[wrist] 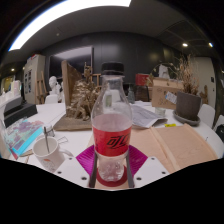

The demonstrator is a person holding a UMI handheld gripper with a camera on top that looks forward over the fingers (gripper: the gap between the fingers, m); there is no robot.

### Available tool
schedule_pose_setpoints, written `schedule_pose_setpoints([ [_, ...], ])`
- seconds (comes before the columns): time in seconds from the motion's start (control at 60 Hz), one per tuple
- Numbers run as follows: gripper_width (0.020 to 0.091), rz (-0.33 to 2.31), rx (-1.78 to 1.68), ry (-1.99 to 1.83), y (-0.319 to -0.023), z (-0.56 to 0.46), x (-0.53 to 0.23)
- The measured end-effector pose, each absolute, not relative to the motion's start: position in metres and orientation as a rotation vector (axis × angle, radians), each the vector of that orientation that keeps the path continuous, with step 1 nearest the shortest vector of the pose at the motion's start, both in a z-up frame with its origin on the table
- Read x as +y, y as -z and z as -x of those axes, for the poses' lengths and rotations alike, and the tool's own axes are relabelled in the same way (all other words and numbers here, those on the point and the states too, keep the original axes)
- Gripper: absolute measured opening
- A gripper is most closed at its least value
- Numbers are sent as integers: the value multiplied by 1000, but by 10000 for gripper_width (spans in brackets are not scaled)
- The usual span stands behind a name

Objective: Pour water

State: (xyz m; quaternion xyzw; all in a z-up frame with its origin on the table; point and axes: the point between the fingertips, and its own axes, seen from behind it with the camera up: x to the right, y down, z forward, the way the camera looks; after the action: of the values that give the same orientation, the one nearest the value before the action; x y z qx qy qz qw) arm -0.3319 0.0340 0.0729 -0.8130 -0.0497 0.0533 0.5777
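A clear plastic bottle (111, 125) with a black cap and a red label stands upright between my fingers. The magenta pads (86, 158) press against its lower part on both sides, so my gripper (111, 168) is shut on the bottle. Its lower part looks clear, and I cannot tell how full it is. A white paper cup (46, 150) stands on the white table (70, 165), to the left of the bottle and a little ahead of my left finger.
A beige mat (182, 146) lies on the table to the right of the bottle. Beyond are a wooden model (75, 105), papers (148, 116) and a potted plant (188, 100). A book or box (20, 138) lies left of the cup.
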Motion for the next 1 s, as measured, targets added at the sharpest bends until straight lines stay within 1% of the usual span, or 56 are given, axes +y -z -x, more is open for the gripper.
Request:
schedule_pose_setpoints([
  [0.05,494,1918,-110,-121,-73,331,31],
  [0.083,596,1933,-104,-121,-72,329,26],
  [0.133,781,1956,-95,-119,-73,328,18],
  [0.15,834,1964,-94,-119,-74,328,15],
  [0.167,871,1971,-92,-117,-76,327,11],
  [0.217,849,1986,-87,-116,-83,327,-3],
  [0.35,857,2013,-82,-92,-115,326,-57],
  [0.5,857,2054,-70,-53,-153,334,-146],
  [0.667,859,2082,-77,23,-185,346,-238],
  [0.817,856,2087,-85,83,-202,353,-289],
  [1.0,855,2074,-86,116,-213,358,-311],
])
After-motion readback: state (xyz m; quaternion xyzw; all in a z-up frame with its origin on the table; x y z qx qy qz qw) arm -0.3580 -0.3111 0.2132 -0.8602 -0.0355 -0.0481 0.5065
